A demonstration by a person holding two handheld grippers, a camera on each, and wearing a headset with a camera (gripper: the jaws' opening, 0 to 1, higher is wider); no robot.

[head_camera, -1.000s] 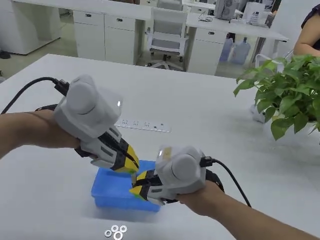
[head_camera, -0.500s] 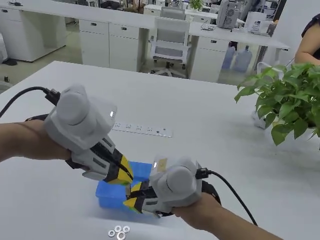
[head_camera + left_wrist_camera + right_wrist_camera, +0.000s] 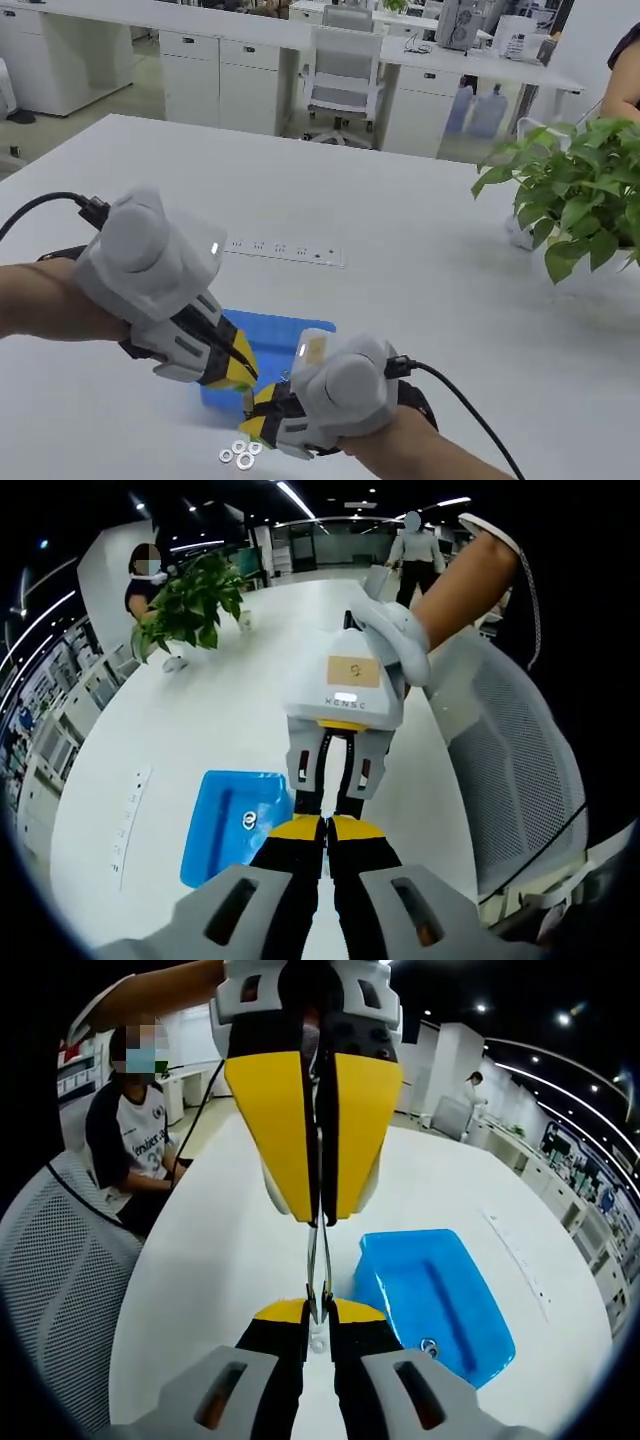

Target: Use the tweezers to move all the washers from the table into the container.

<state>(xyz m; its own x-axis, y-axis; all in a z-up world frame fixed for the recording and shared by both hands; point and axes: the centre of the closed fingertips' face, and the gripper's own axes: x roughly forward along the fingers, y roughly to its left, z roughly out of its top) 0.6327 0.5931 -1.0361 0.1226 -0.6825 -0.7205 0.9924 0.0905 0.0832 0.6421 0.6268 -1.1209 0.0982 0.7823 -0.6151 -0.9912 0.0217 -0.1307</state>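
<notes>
The washers point(image 3: 240, 455) lie in a small cluster on the white table point(image 3: 420, 240), just off the near edge of the container point(image 3: 285, 335), on the person's side of it. The container is a shallow blue tray. Both gripper views show a single washer point(image 3: 428, 1346) resting on its floor.

The tweezers point(image 3: 318, 1260) are a thin metal pair stretched between the two grippers, just beside the container and above bare table. One end is pinched in the right gripper point(image 3: 320, 1310), whose yellow-tipped jaws are closed down on it. The other end runs up into the left gripper point(image 3: 238, 368), whose jaws are likewise drawn together around it with only a sliver between them. I cannot tell which end of the tweezers is the working end, nor whether it touches a washer.

In the head view the grippers meet tip to tip at the container's near edge, just above the cluster. The left one comes in from the container's left and the right one from its near side, each held in a hand.

Beyond the container's far side a power strip point(image 3: 285, 250) lies flat on the table. Well off to the container's right stands a leafy green plant point(image 3: 575, 190). Past the table's far edge is an office chair point(image 3: 340, 60).
</notes>
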